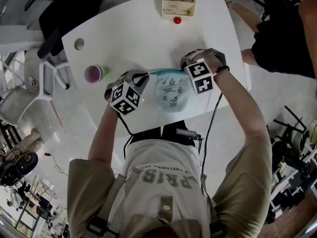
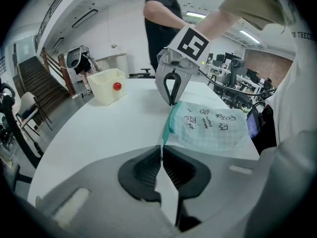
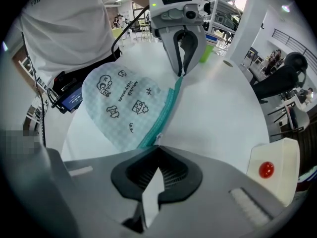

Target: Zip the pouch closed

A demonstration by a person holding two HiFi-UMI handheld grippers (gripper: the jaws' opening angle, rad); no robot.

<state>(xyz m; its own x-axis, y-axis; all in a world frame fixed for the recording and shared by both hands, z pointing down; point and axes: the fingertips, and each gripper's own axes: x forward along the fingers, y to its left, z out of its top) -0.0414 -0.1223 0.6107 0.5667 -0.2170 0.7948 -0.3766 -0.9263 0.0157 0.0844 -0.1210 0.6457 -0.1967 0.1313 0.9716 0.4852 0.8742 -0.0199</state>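
1. Only the head view takes in the whole table (image 1: 129, 38): smooth, white, with rounded corners. It has a round hole (image 1: 79, 44) near its left edge and a green cup (image 1: 93, 74) with a purple top close by. Chairs crowd the floor to the left
2. The left gripper (image 2: 161, 155) has its jaws pressed together, pinching the left corner of the pouch (image 1: 171, 94). Its own view shows ribbed black pads closed on a thin strip of that edge, which the head view hides under the marker cube
3. The pouch lies flat at the table's near edge, between the two grippers. It is soft, pale checked cloth with a rounded bottom and small black drawings. Its teal zip (image 1: 166, 72) runs straight along the far side, stretched from one gripper to the other
4. The right gripper (image 3: 157, 150) is pressed together on the zip's right end. Its own view alone shows a small white tab (image 3: 159, 137) at the tips
5. A cream plastic bin (image 1: 164, 6), boxy with rounded corners, stands at the far edge with a red ball (image 1: 177, 20) just beside it on the table. Bare table lies between the pouch and the bin. A person (image 1: 277, 38) sits off the right corner
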